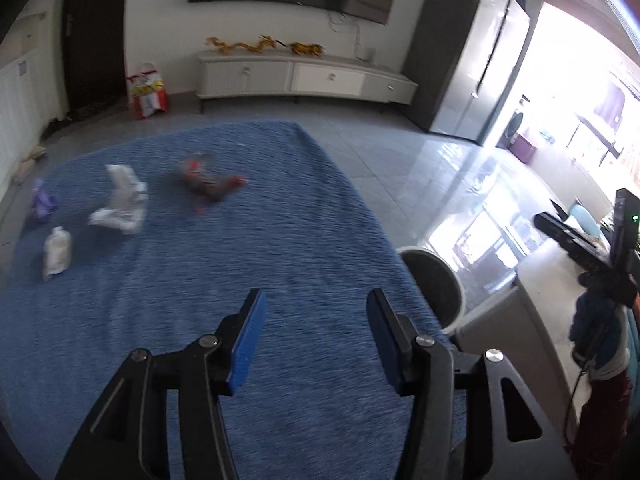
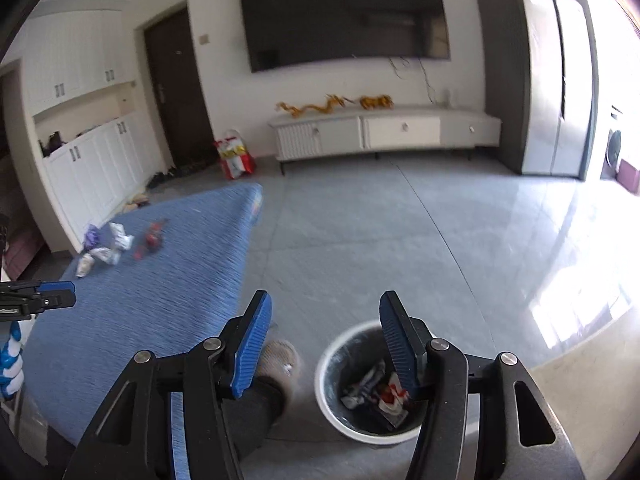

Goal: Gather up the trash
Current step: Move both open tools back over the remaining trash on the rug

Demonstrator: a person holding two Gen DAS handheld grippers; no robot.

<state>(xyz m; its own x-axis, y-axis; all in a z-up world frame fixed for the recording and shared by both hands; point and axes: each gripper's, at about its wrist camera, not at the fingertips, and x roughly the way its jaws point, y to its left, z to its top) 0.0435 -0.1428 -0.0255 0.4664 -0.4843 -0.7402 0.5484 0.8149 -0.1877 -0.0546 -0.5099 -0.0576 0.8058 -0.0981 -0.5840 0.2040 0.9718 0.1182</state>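
Note:
Trash lies on a blue mat point(image 1: 240, 280): a crumpled white paper point(image 1: 122, 200), a red and dark wrapper point(image 1: 208, 184), a small white packet point(image 1: 57, 252) and a purple scrap point(image 1: 42, 202). The same pile shows small in the right wrist view point(image 2: 116, 244). My left gripper point(image 1: 316, 340) is open and empty above the mat, short of the trash. My right gripper point(image 2: 324, 348) is open and empty above a white trash bin point(image 2: 326, 380) that holds several wrappers point(image 2: 380, 394). The bin also shows in the left wrist view point(image 1: 460, 280).
A white TV cabinet point(image 2: 384, 132) stands at the far wall under a TV. A red and white bag point(image 2: 234, 156) sits by the dark door. A slippered foot point(image 2: 280, 360) is beside the bin. Grey tiled floor point(image 2: 400, 240) lies right of the mat.

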